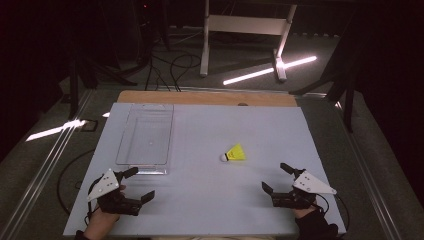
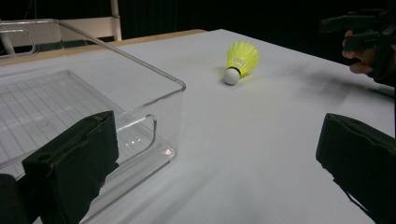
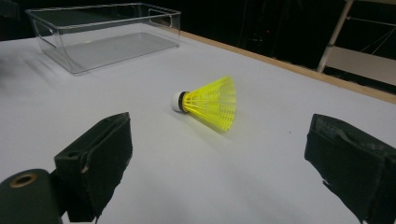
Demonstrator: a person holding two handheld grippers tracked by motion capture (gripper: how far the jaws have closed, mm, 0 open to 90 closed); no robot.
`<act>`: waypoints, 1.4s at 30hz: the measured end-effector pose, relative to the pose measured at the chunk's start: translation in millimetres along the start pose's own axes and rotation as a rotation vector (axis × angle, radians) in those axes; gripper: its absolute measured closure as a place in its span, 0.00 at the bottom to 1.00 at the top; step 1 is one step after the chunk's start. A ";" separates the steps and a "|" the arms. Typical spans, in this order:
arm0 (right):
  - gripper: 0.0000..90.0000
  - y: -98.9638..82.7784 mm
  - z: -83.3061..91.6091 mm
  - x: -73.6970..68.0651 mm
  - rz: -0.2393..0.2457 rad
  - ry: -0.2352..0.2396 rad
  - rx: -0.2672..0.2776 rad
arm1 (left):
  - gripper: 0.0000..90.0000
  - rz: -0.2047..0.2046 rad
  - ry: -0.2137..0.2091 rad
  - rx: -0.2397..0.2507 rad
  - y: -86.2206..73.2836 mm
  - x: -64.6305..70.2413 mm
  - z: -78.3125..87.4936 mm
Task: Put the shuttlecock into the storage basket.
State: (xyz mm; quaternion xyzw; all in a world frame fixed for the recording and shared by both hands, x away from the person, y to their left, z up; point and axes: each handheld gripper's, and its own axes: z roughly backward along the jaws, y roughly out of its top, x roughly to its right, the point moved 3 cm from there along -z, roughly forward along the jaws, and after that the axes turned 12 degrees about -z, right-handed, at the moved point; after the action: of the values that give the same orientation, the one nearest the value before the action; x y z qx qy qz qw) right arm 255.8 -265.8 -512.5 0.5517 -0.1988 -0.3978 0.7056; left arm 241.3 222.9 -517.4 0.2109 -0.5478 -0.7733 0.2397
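The surface [image 1: 200,200] is broad and bare around the clear bin [image 1: 145,137], so both arms have room, though its front edge runs close behind the hands. The shuttlecock [image 1: 235,153] lies on its side, right of the bin and well apart from it (light, round-nosed). I judge a clumsy nudge could roll it away. The right gripper [image 1: 276,179] faces it and the left gripper [image 1: 137,184] sits just before the bin, both with jaws wide and empty.

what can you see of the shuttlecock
The shuttlecock has a bright yellow mesh skirt that looks like plastic and a round white cork. It lies on its side on the white table, cork pointing toward the clear bin, apart from it. Nothing touches it but the table.
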 end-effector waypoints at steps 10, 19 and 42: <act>0.09 0.8 0.8 -0.2 0.000 -0.007 0.002 | 0.00 0.013 -0.002 -0.003 -0.2 -1.2 -0.4; 0.09 2.6 1.6 -3.1 0.008 0.001 0.014 | 0.00 0.031 -0.046 0.036 8.9 -3.3 2.0; 0.09 3.3 -0.4 -7.7 0.037 0.010 0.003 | 0.00 -0.184 -0.254 -0.288 44.9 0.2 -13.8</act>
State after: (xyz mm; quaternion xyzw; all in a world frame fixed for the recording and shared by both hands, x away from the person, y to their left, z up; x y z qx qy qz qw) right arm 252.5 -259.3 -508.3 0.5512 -0.2060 -0.3816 0.7128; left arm 255.6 199.6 -479.2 0.1246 -0.4360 -0.8825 0.1246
